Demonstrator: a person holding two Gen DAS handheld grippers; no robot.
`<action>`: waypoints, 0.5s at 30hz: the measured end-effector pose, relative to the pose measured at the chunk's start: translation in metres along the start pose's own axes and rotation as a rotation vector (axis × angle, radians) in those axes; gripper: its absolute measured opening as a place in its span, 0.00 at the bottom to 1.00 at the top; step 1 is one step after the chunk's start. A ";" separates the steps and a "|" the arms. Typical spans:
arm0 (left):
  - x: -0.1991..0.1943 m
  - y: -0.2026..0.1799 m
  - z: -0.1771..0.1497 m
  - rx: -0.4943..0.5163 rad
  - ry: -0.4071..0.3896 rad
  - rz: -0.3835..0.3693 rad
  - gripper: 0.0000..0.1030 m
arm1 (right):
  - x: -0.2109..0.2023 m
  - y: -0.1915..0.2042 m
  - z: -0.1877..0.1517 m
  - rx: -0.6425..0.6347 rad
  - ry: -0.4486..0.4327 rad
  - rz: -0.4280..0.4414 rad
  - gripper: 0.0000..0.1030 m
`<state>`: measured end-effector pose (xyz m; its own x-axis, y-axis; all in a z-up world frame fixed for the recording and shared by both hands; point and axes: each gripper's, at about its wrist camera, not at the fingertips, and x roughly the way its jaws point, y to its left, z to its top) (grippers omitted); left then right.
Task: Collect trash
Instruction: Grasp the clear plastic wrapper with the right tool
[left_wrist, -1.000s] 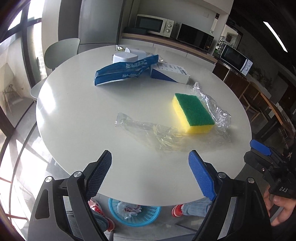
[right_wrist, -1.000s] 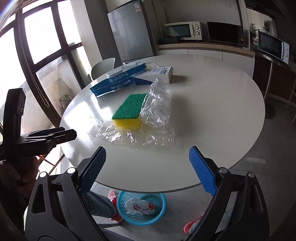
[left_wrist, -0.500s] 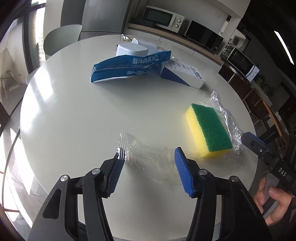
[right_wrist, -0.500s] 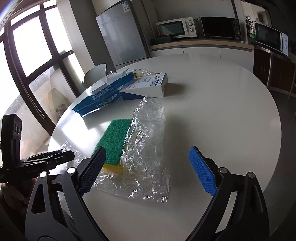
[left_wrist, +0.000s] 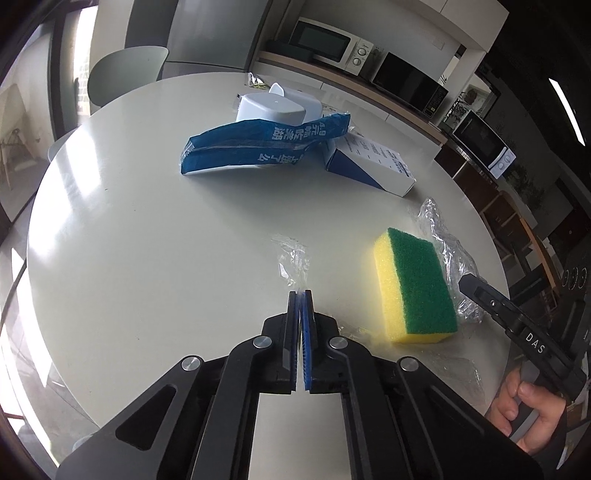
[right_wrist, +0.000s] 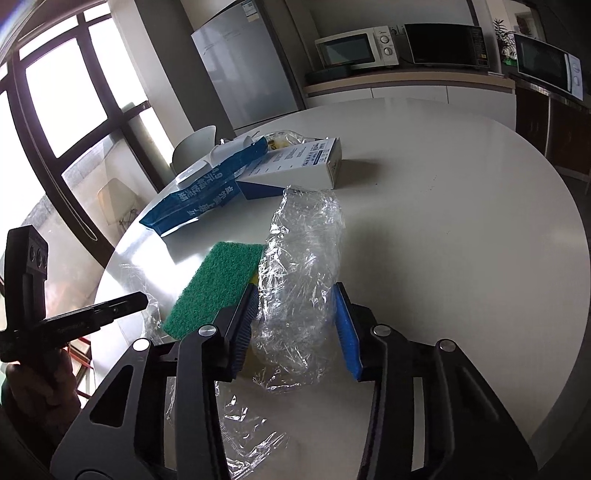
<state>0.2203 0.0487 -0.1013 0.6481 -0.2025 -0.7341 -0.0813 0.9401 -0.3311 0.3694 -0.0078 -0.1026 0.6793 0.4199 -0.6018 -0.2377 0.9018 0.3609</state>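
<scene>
Left gripper is clamped on one end of the clear plastic wrap, low against the worktop; pads look fully together with only thin film between them, so the hold is likely on a fold. Right gripper is open, jaws straddling the puffed-up part of the wrap, not yet pinching. That bulge sits against the green-topped sponge, and flat film seems to run under the sponge, so yanking would likely drag it along. My call for this step: close the right gripper on the bulge only, keeping its left pad off the sponge edge it's nearly touching, then lift both ends together and slowly so the film slides out from under. If the sponge rides up, pause and tip the wrap to shed it. Crinkly film slips easily, so grab a thick bunch, not a single layer. Blue snack bag and white box lie further back on the worktop, well apart, for later.
</scene>
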 end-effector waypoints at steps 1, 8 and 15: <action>-0.003 -0.001 0.001 0.001 -0.011 0.000 0.01 | -0.003 0.000 0.000 -0.003 -0.007 -0.001 0.34; -0.026 -0.003 0.001 0.004 -0.064 0.002 0.01 | -0.028 0.008 0.002 -0.020 -0.064 -0.004 0.32; -0.050 -0.008 -0.009 0.024 -0.094 0.002 0.01 | -0.056 0.018 -0.007 -0.046 -0.079 0.020 0.32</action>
<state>0.1818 0.0490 -0.0666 0.7160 -0.1755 -0.6756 -0.0650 0.9469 -0.3149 0.3218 -0.0142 -0.0674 0.7266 0.4297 -0.5361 -0.2816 0.8980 0.3382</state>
